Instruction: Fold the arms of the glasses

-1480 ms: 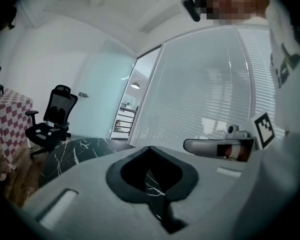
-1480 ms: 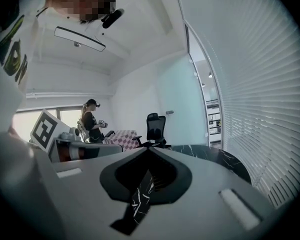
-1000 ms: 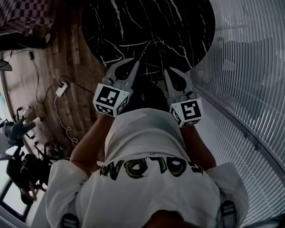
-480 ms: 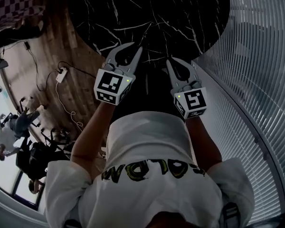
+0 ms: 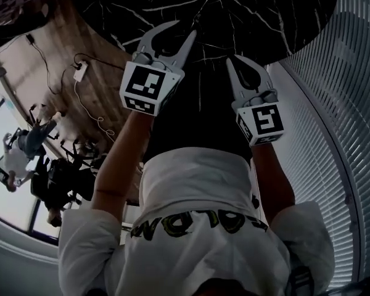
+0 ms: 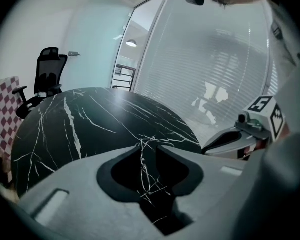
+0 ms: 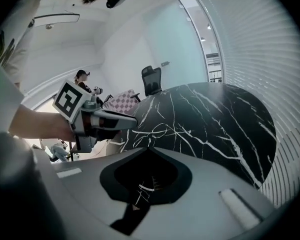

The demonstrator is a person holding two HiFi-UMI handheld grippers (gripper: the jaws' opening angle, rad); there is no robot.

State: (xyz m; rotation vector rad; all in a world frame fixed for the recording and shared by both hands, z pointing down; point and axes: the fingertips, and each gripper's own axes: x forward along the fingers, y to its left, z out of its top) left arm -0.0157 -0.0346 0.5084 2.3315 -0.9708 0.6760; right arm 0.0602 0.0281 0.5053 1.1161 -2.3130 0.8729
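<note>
No glasses show on the black table point(image 5: 246, 11). Left claw point(image 5: 185, 28) slightly spread, right claw point(image 5: 236, 61) pressed together, both empty, pointing across it.

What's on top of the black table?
Nothing I can see: the black table looks bare, with no glasses in sight. The left tongs and right tongs cover bits of its near edge, so those bits are hidden.

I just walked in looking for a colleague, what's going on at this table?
A person holds a claw in each hand over the near edge of a round black marble table. The left claw stands slightly open, the right claw is shut, and both are empty. No glasses show in any view.
</note>
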